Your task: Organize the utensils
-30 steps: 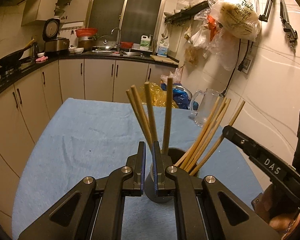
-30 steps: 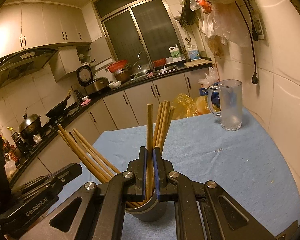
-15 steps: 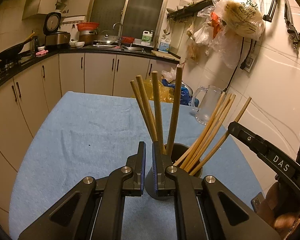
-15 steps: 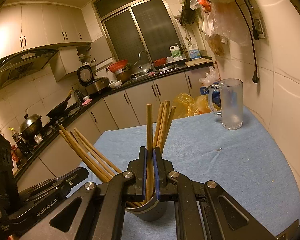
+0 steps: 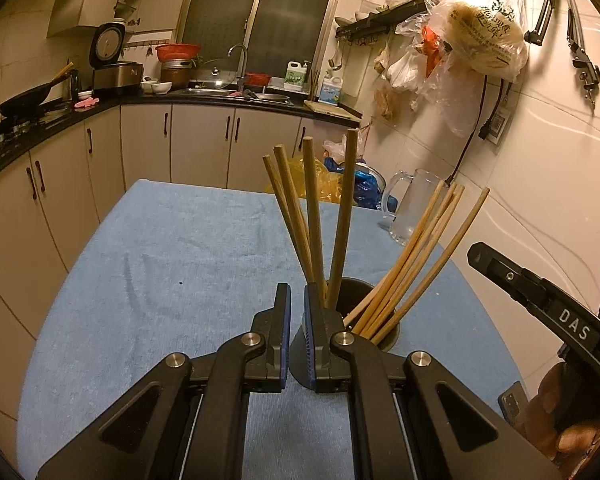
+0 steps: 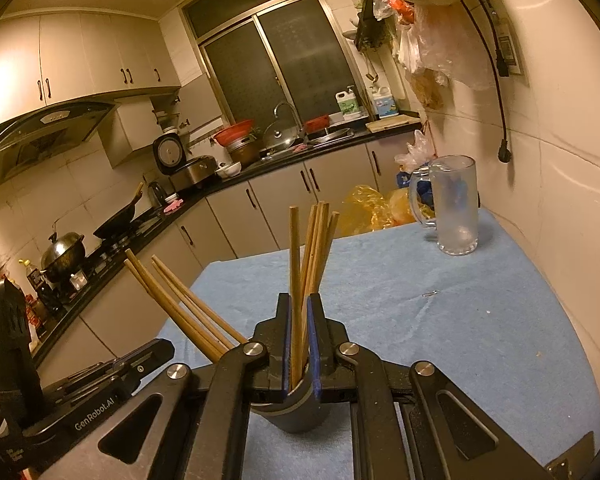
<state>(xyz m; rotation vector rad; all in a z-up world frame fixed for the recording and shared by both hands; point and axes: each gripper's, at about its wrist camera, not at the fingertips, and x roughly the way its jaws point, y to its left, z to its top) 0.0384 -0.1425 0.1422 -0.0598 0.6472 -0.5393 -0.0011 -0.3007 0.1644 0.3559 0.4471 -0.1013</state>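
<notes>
Chopsticks (image 6: 296,280) stood in the dark cup (image 6: 296,412) on the blue surface (image 6: 440,320). Right gripper (image 6: 298,344) jaws, just opening, straddled one stick; release fully, withdraw straight. Left gripper (image 5: 296,336) clenched, empty.

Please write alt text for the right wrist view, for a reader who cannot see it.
The right gripper, jaws just opening, straddles one upright chopstick standing in a dark holder on a blue cloth. More chopsticks lean left; a glass mug stands behind.
</notes>
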